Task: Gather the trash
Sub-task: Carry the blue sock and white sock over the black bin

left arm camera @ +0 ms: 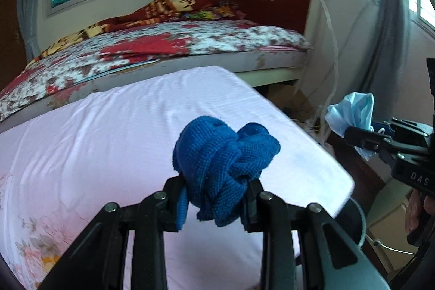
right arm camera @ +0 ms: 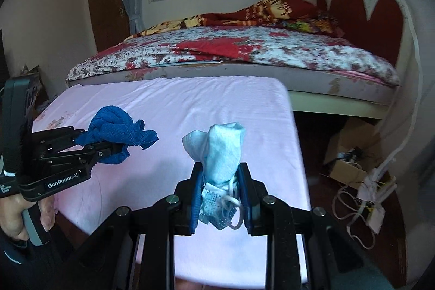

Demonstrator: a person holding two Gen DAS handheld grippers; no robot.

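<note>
One blue cloth (left arm camera: 223, 170) in left fingers (left arm camera: 182, 204); one face mask (right arm camera: 221, 167) (crumpled) in right.

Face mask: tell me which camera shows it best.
The right wrist view. There the face mask fills the centre, pinched in the right gripper, with its ear loops and pleats clear. The left wrist view shows it only small at the right edge, partly hidden by the gripper's fingers.
</note>
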